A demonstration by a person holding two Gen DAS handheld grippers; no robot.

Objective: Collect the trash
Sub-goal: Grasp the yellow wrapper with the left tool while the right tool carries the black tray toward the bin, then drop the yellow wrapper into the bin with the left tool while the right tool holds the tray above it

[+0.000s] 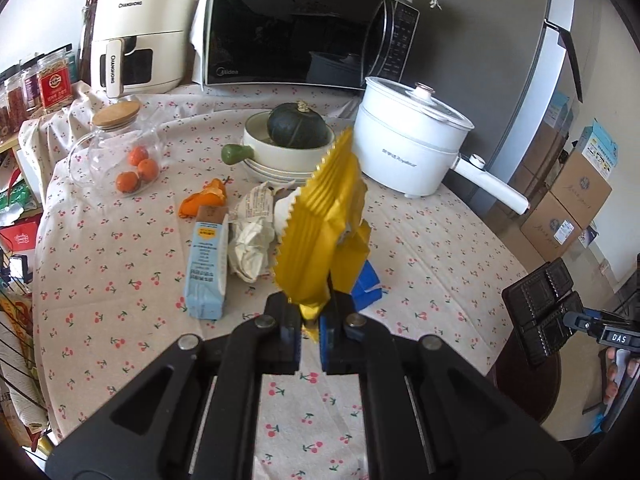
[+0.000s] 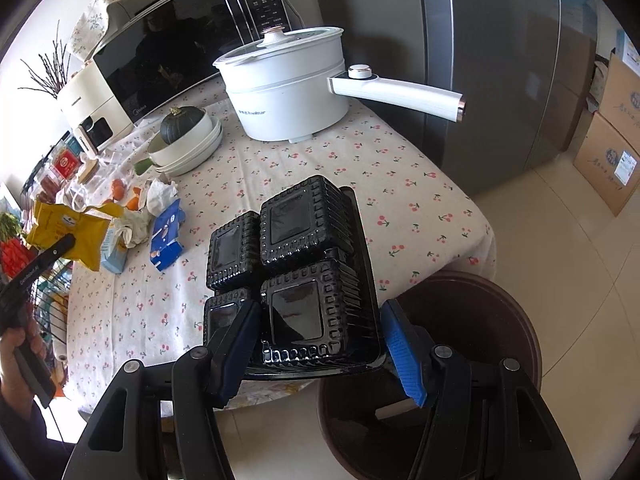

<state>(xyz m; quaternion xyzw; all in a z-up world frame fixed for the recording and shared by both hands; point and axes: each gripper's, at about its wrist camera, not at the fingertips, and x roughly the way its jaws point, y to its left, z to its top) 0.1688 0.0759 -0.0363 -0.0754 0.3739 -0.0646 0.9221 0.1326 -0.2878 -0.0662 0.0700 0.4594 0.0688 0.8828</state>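
Closest up, the left tongs are clamped tight on the bottom edge of a yellow wrapper, which stands up off the surface with its zigzag edge on top. The right tongs are gripping a black plastic tray with four square wells, one jaw on each side, held over the surface's edge above a brown bin. Just behind the wrapper on the cherry-print cloth sit a light blue carton, crumpled white paper, a blue box and orange peel. Further back there's a dark green squash in a cream pan, then a white pot reading "Royalstar". Right at the back, a "Midea" microwave and a "CHANGHONG" air fryer.
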